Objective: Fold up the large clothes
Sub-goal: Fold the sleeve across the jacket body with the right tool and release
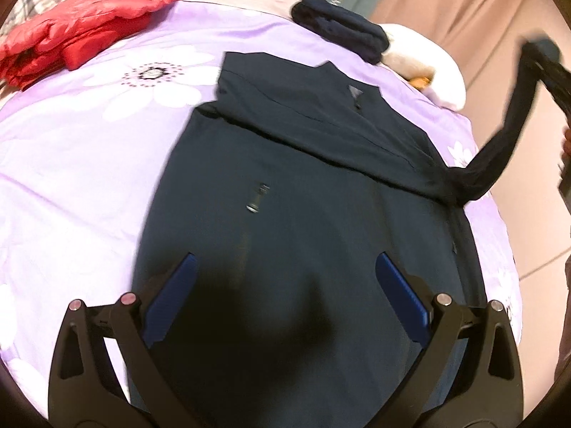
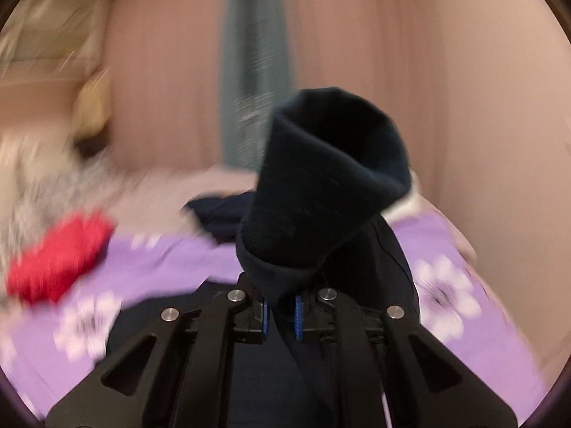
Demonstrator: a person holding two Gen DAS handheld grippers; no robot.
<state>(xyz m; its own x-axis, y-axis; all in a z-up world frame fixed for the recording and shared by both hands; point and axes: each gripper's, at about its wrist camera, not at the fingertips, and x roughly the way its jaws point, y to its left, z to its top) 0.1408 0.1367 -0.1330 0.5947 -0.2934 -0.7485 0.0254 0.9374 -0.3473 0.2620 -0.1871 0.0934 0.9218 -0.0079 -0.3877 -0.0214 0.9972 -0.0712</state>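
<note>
A dark navy jacket (image 1: 285,185) lies flat on the purple flowered bedspread (image 1: 71,178), its left sleeve folded across the chest. My left gripper (image 1: 285,267) is open and empty, hovering just above the jacket's lower body. My right gripper (image 2: 282,312) is shut on the ribbed cuff (image 2: 321,185) of the jacket's right sleeve and holds it up in the air. In the left wrist view that sleeve (image 1: 514,121) stretches up and to the right, off the bed's edge, to the right gripper (image 1: 551,67). The right wrist view is motion-blurred.
A folded red puffer jacket (image 1: 85,32) lies at the bed's far left. A folded dark garment (image 1: 342,32) and a white pillow (image 1: 424,60) lie at the far edge. Pink curtains (image 1: 446,0) hang behind. The bed's right edge drops to the floor (image 1: 528,232).
</note>
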